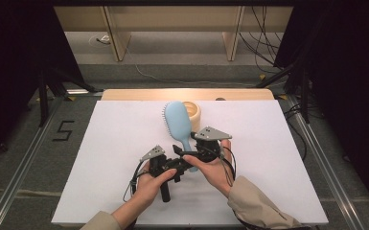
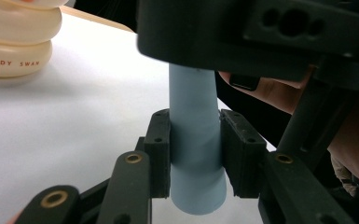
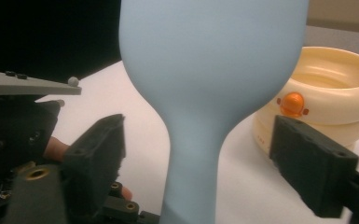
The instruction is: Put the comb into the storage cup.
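A light blue hairbrush is held over the white board, head away from me, bristles facing left. My left gripper is shut on the lower end of its handle; in the left gripper view both pads press the handle's sides. My right gripper comes in from the right, higher up the handle. In the right gripper view its jaws stand wide on either side of the brush's narrow neck, with a gap on each side. It is open.
A cream ring-shaped container with an orange button stands just behind the brush near the far edge of the white board. A wooden table edge lies beyond. Dark stands and cables flank the table.
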Action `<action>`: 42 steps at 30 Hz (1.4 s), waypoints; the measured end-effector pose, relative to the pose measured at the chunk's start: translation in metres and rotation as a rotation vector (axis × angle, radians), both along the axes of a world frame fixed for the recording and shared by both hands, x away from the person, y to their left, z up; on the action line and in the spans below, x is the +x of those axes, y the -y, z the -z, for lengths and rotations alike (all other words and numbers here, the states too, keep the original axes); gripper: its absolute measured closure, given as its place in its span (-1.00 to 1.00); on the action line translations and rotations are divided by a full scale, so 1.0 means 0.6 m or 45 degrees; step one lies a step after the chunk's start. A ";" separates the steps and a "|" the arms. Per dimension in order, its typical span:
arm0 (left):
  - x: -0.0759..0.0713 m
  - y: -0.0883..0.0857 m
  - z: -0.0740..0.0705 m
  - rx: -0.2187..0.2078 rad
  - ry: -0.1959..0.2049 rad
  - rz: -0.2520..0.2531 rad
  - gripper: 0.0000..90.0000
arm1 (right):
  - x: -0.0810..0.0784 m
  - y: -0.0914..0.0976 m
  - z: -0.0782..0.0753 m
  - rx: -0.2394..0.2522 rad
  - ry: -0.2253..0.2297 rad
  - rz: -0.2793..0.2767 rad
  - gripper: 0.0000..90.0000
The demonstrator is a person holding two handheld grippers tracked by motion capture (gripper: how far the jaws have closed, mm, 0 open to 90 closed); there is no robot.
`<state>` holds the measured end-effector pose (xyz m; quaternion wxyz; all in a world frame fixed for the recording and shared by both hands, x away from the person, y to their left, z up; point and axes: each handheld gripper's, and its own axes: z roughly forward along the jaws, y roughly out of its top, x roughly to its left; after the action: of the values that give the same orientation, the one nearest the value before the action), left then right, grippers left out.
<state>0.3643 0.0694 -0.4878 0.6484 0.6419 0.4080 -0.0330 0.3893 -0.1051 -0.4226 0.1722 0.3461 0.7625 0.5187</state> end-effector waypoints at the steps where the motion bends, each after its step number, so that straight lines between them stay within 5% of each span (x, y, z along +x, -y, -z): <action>1: 0.000 0.000 0.000 0.001 0.001 0.000 0.44 | 0.000 0.000 -0.001 -0.003 0.003 0.002 -0.67; 16: 0.001 -0.002 -0.002 0.000 0.010 0.002 0.45 | 0.004 0.010 -0.024 0.014 0.029 -0.028 -0.98; 25: 0.001 -0.002 -0.004 -0.009 0.017 0.001 0.45 | 0.015 0.024 -0.064 0.102 0.080 -0.040 -0.99; 42: 0.001 -0.004 -0.005 -0.007 0.025 0.003 0.45 | 0.031 0.013 -0.088 0.123 0.075 -0.057 -1.00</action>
<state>0.3647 0.0718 -0.4849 0.6542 0.6409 0.4007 -0.0285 0.4077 -0.1127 -0.3696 0.1659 0.3214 0.7389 0.5685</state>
